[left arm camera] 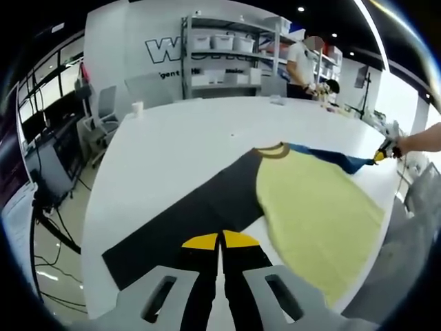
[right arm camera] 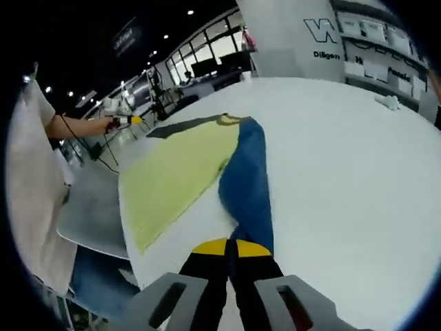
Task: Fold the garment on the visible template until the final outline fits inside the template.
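Observation:
A garment lies spread on the white table [left arm camera: 179,138]. It has a pale yellow body [left arm camera: 317,207], a brown collar [left arm camera: 272,150], a dark sleeve [left arm camera: 186,221] and a blue sleeve [left arm camera: 331,157]. My left gripper [left arm camera: 220,240] is shut on the end of the dark sleeve. In the right gripper view, my right gripper [right arm camera: 231,247] is shut on the end of the blue sleeve [right arm camera: 248,172], beside the yellow body [right arm camera: 179,172]. Each gripper appears small in the other's view, held by a hand: the right gripper [left arm camera: 381,154] and the left gripper [right arm camera: 131,119].
A paper cup [left arm camera: 137,108] stands at the table's far left corner and a small white object [right arm camera: 389,102] lies on the far side. An office chair [left arm camera: 103,114], shelves with bins [left arm camera: 227,58] and a standing person [left arm camera: 300,62] are beyond the table.

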